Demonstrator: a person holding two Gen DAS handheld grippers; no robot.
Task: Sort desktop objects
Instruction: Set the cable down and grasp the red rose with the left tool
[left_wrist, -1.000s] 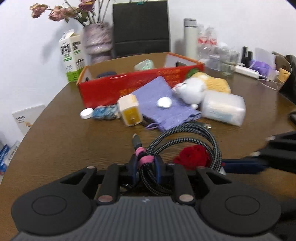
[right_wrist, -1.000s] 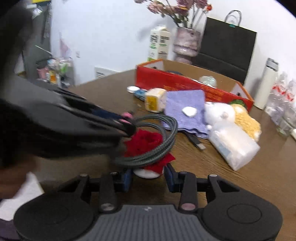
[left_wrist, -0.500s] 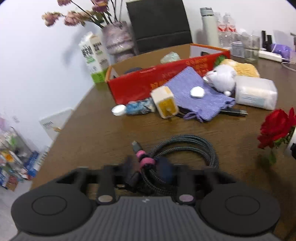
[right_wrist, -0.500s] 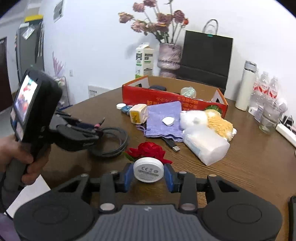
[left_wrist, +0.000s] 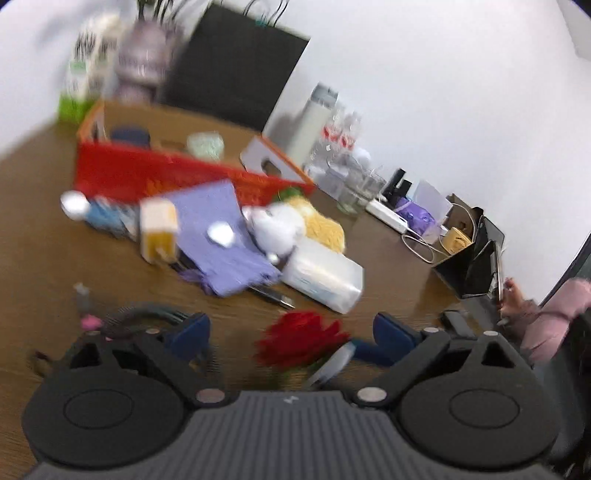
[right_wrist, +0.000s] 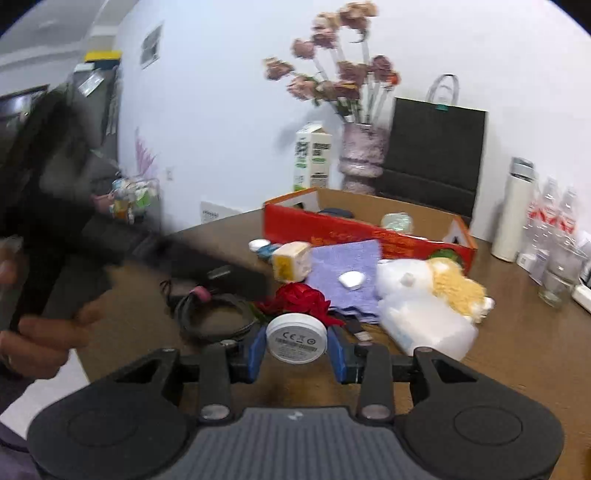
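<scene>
You see: red rose on white base; blue pads; purple cloth; red box; brown table; yellow-and-white plush.

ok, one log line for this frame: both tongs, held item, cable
left tongs: open, empty | right tongs: shut on rose base | cable: coiled on table

Glossy wood table, fuzzy purple cloth, matt cardboard box, braided cable

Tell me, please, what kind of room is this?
Probably an office or meeting room: a large wooden table, a power strip with cables, and water bottles along the white wall.
</scene>
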